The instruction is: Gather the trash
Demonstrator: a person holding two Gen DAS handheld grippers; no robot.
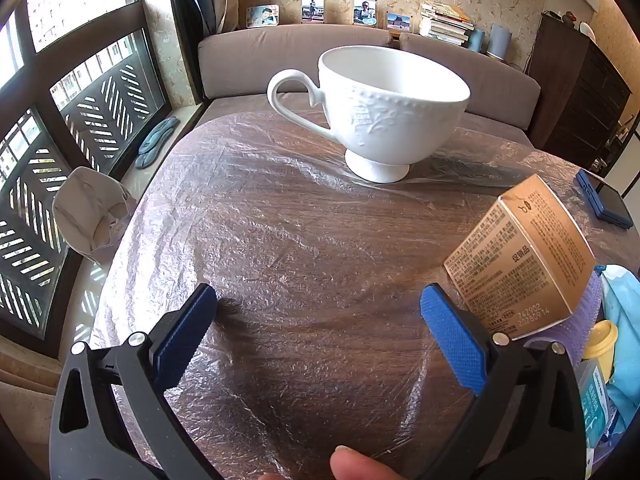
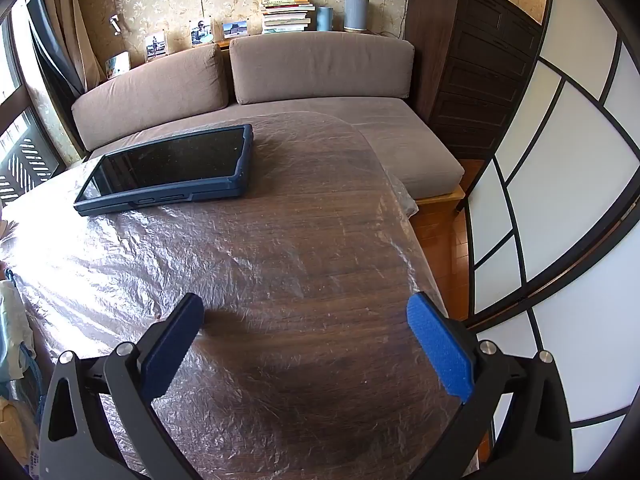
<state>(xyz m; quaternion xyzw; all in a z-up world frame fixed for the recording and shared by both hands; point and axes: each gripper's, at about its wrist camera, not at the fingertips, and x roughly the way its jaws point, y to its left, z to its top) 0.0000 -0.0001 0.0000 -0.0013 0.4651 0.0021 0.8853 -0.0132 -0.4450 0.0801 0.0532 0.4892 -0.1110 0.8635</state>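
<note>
Both grippers hang tilted down over the wooden table [image 1: 304,240], which is wrapped in crinkled clear plastic film. The left gripper [image 1: 320,304] has its blue pads spread wide apart with only bare tabletop between them; a fingertip [image 1: 352,462] of the person holding it shows at the bottom edge. Just beside its right finger lies a tan cardboard box [image 1: 520,264] with printed text, tipped on its side at the table's right edge and resting against a pile of other rubbish: a small yellow bottle [image 1: 600,344], something light blue and a teal packet. Farther back stands a white footed cup [image 1: 380,116], upright, handle to the left. The right gripper [image 2: 304,312] is likewise wide open and holds nothing, over a clear stretch of table near its rounded edge. A dark tablet [image 2: 168,168] in a blue case lies flat well beyond it, toward the grey sofa [image 2: 312,68].
</note>
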